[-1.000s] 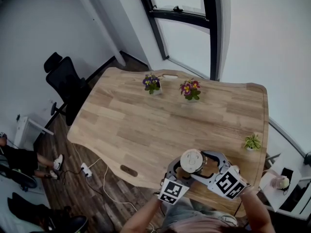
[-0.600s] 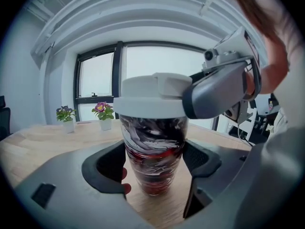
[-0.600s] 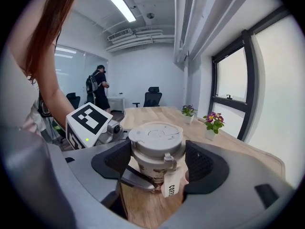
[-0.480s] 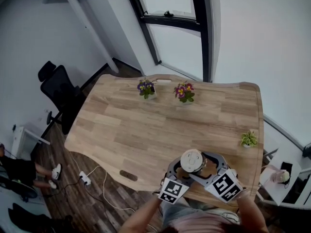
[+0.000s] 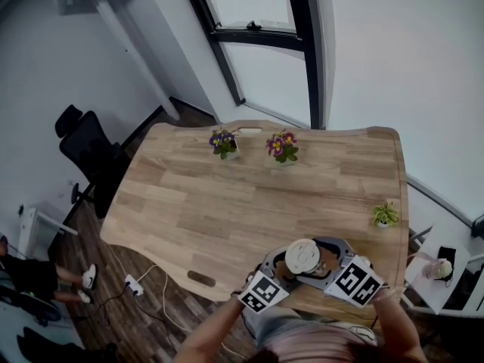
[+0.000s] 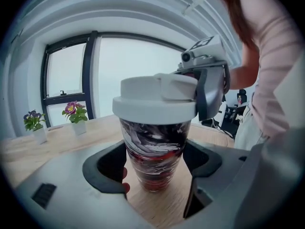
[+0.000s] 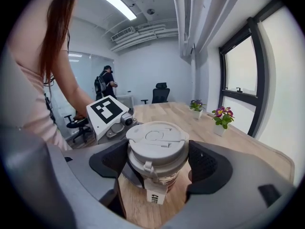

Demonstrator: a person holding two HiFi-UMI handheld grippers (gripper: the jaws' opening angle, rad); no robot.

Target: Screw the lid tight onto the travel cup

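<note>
Deep in the tightening step, and caught, by the look of it, between twists. Finds the travel cup (image 6: 155, 151) upright at the near edge of the table (image 5: 227, 195), with the lid (image 7: 157, 144) already sitting square on top, no tilt to speak of.

Clamps the cup's patterned body with the left gripper (image 6: 155, 168), dark pads (image 6: 102, 166) pressed in from both sides, well below the lid's rim. Serves as the anchor, so to judge: stops the body spinning along with the top.

Brackets the lid from the opposite side with the right gripper (image 7: 157, 163), up at rim height. Has just been spreading those jaws wider, with the lid between them; pads right beside the rim on either side, brushing it at most, no squeeze to be seen. Looks like a let-go to take a fresh bite rather than a finish.

Next, on this reading: close back onto the rim, square across its widest part, then roll the wrist to wind the lid down while holding firm below. Calls for an even bite on smooth, slip-prone plastic, and for steering clear of the flip tab (image 7: 159, 136) and the paper tag (image 7: 153, 194) hanging under the rim. Calls too for a steady, upright left hold, to avoid cross-threading. Cannot judge the turns left from here: no thread showing, no gap visible between lid and cup.
</note>
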